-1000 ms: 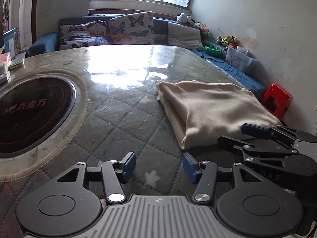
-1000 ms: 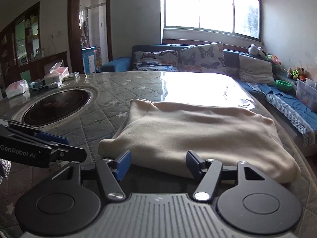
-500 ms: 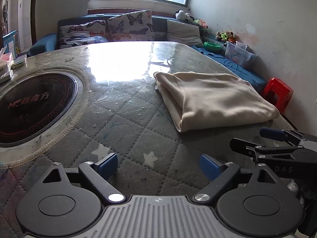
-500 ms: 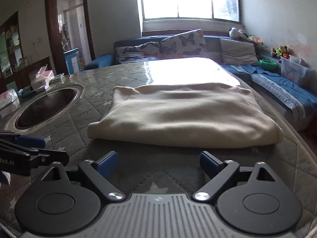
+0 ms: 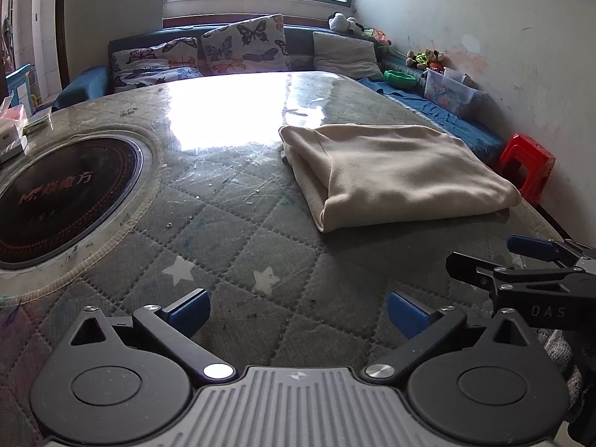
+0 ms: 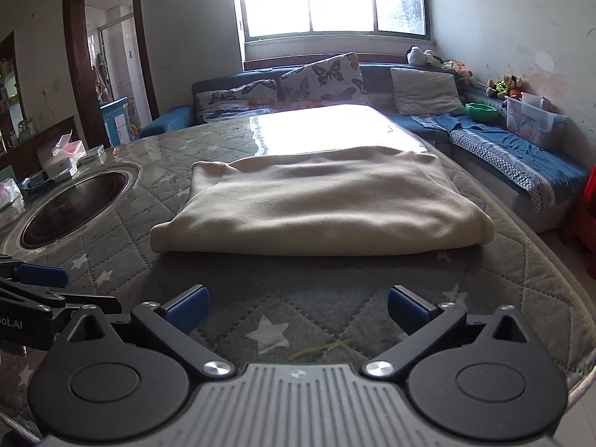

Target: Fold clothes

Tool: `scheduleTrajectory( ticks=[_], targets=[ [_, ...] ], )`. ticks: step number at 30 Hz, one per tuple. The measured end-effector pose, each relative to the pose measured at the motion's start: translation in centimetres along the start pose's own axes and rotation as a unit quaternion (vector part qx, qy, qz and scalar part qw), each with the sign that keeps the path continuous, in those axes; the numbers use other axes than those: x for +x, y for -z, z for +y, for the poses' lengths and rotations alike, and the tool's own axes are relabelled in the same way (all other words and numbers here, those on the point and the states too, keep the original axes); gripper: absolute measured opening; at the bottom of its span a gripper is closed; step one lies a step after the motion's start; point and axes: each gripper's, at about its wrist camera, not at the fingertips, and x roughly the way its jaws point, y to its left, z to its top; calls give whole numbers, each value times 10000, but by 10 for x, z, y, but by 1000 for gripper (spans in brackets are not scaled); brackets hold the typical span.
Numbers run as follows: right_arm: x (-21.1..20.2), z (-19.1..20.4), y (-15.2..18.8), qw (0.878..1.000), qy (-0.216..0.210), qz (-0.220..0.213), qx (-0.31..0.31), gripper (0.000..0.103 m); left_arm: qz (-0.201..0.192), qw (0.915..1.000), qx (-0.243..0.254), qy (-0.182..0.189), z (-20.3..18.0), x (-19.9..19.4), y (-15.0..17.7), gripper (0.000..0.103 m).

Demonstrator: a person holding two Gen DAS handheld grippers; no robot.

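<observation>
- Table point(image 5: 231, 223): your work surface is a large round table under a quilted, star-printed cover, with a dark round inset plate point(image 5: 56, 193) on its left side. No other garment shows on it in either view.
- Cream garment point(image 6: 316, 208): it lies on the right half of the table as a compact, layered rectangle, with its folded edge toward you and its outline fairly even. Judged from this, the folding of this piece looks done or nearly so; at most a small tidy-up or a move aside is left.
- Left gripper point(image 5: 298, 307): your jaws are opening, spread wide, with nothing between them, only bare cover. It sits well apart from the garment.
- Right gripper point(image 6: 298, 307): your jaws are opening too, wide and empty, just short of the garment's near edge, not touching it.
</observation>
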Motion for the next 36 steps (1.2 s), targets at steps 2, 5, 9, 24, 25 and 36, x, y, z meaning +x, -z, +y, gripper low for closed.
scheduleTrajectory(
  ticks=[2,5,9,24,25,36],
  targets=[
    [-2,1,1,10000,30,5,15,103,-18,10000,42,-31,-2,-2,1,103],
    [-5,2,4,10000,42,8,24,103,-22,10000,64,-24,-5,-5,3,103],
    [-10,3,6,9999,101,4,4,103,-45,10000,76,-10,-8,-9,5,103],
    [-32,4,15,9997,205,-95,-38,103,-166,9998,131,-22,-20,-25,15,103],
    [-33,4,15,9997,208,-103,-36,103,-172,9998,140,-23,-21,-25,16,103],
    [-47,4,21,9995,252,-183,-54,103,-206,9996,199,10,-31,-32,22,103]
  ],
)
